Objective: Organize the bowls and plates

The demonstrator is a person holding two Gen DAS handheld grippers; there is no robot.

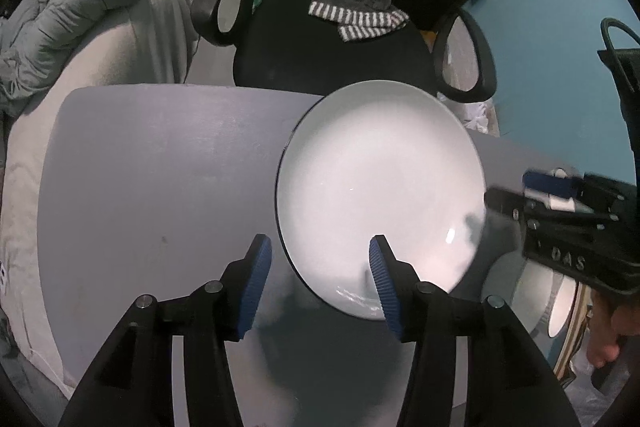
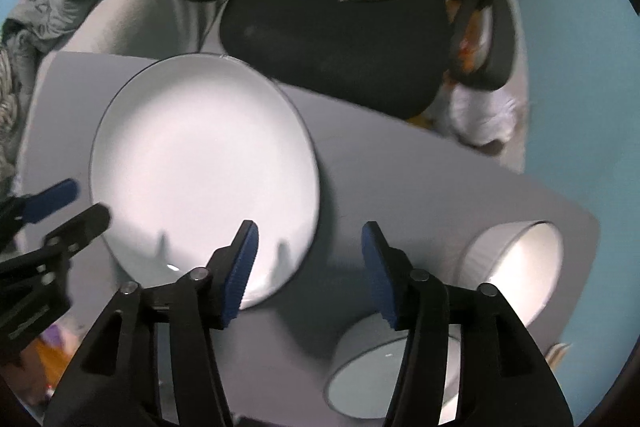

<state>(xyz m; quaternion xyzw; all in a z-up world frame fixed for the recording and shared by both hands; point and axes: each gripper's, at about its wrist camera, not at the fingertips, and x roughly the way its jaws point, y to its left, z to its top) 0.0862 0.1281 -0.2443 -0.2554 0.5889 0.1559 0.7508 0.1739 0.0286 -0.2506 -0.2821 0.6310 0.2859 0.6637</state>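
Plate: one big white plate (image 1: 380, 195) lies flat on the grey table (image 1: 160, 167), toward the far edge, near the black chair (image 1: 320, 39). It looks empty and clean.

Bowls: two white bowls stand on the right part of the table, close to each other. The near bowl (image 2: 372, 379) is partly under the right gripper; the far bowl (image 2: 520, 267) is at the table corner. Both seem empty, as far as I can see inside.

Left gripper: the left gripper (image 1: 316, 275) has its fingers apart and holds nothing. Its right finger is over the near rim of the plate, the left finger over bare table.

Right gripper: the right gripper (image 2: 308, 267) is also spread wide, with nothing between the fingers. It hovers between the plate and the bowls.

Step in hand: I judge that the person prepares to take one bowl, or the plate, to stack them together. Which one comes first I cannot tell.

How to do it well: take a bowl by its wall, one finger inside and one outside, and close firmly, because glazed ceramic is slippery. Lift straight up before moving sideways, so it does not knock the other bowl. Put it down slowly, centred.

Risk: the far bowl stands near the table edge and a push could send it off.
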